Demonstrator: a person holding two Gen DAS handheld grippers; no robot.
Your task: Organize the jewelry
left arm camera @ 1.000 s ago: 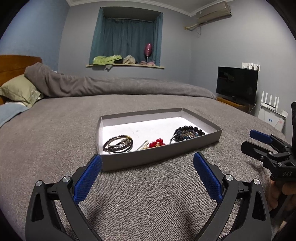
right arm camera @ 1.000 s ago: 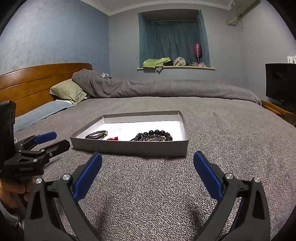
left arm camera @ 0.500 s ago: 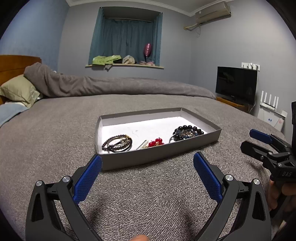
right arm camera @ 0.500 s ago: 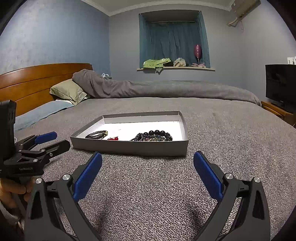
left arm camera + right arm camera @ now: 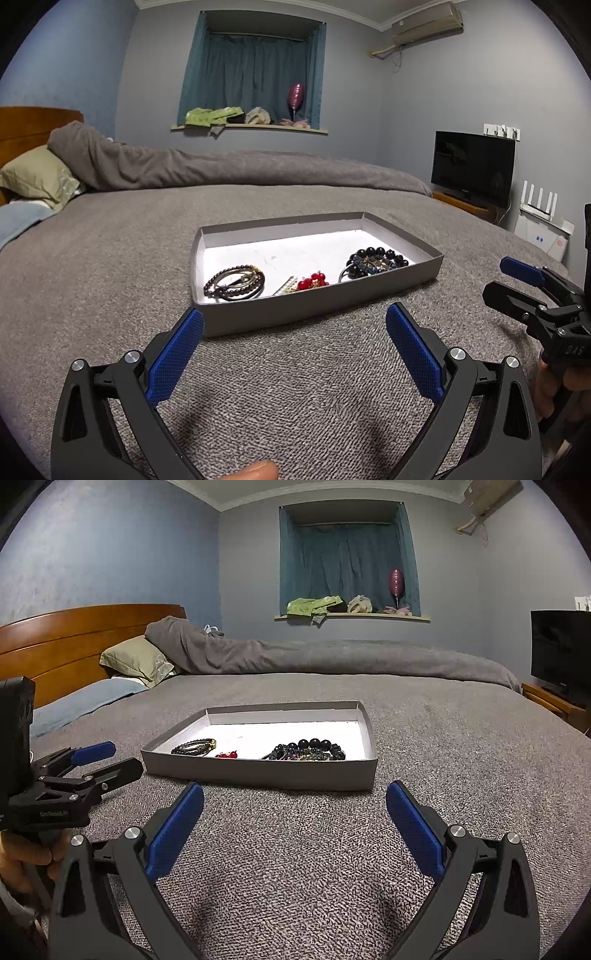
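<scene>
Both grippers, left gripper and right gripper, hover before the tray with jaws wide and empty; bracelets lie inside, stage unclear.

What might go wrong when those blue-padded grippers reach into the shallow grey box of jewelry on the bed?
The shallow grey cardboard box sits on a soft grey bedspread, so a push could probably tip or slide it. The black bead bracelet lies tangled with other pieces, so lifting it might drag them along. Both the left gripper and the right gripper are open.
</scene>
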